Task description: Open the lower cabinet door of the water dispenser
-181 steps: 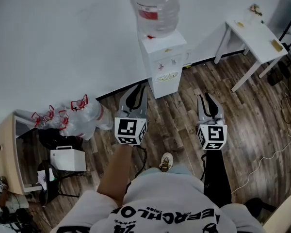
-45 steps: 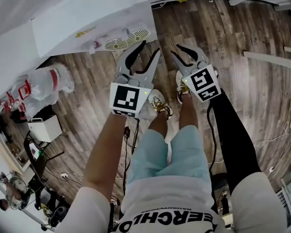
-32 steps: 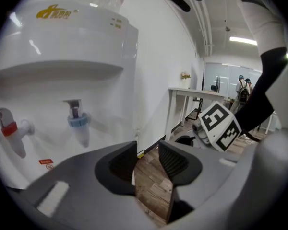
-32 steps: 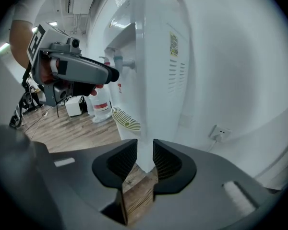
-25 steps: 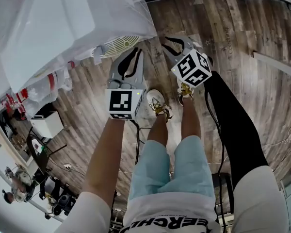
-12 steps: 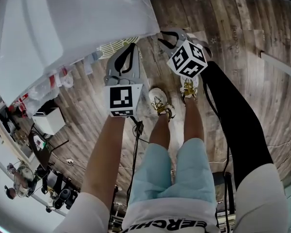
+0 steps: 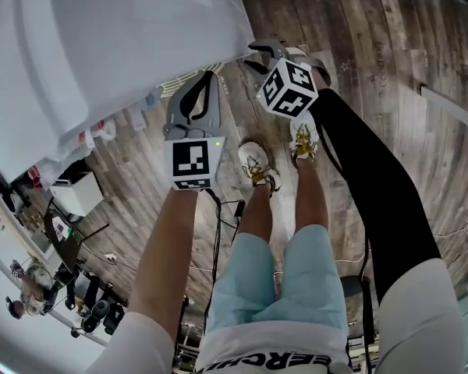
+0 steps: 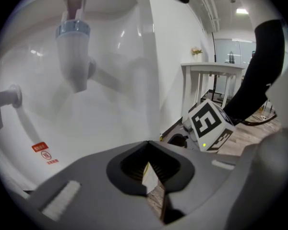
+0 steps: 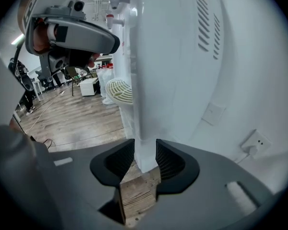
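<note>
Both dropped lower; left gripper (image 8: pixel 152 176) shut, right gripper (image 9: pixel 140 163) just opening w/ dispenser corner (image 9: pixel 146 104) prob. between.

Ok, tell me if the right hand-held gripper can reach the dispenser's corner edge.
Likely yes: the right hand-held gripper has just been opening its jaws, and the corner edge already stands between them, with nothing in the way.

right tool (image 9: pixel 144 151) | jaws apart, just been opening | water dispenser (image 9: pixel 177 80) white corner edge between them
</note>
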Demonstrator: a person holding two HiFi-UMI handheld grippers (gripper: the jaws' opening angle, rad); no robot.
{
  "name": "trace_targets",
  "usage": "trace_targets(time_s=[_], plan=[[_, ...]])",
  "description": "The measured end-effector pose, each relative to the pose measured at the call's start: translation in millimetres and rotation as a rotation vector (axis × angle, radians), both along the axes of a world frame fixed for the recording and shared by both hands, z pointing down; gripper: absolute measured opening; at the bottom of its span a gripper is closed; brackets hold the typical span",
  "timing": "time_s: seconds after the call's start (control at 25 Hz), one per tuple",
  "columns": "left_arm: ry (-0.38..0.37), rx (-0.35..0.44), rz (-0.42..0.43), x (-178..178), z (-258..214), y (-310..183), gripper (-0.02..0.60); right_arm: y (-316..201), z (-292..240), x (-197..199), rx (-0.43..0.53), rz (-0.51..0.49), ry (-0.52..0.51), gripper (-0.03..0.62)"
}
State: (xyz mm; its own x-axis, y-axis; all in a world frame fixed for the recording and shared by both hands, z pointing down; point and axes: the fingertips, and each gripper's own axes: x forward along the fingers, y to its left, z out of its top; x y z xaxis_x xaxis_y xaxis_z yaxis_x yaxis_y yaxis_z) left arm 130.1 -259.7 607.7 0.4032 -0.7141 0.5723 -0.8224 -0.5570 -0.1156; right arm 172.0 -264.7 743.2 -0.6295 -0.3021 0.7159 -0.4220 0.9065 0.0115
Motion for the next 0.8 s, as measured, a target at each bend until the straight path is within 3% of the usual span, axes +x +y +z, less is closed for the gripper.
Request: trace_targets(time_s=[0.56, 0.8], plan=[[-0.002, -0.015, -0.018, -15, 1, 6, 0.057, -10, 16, -20, 0.023, -0.042, 0.061, 0.137], [-0.001, -0.015, -0.017, -13, 4, 5, 0.057, -13, 23, -19, -0.021, -0.049, 0.048, 0.161]])
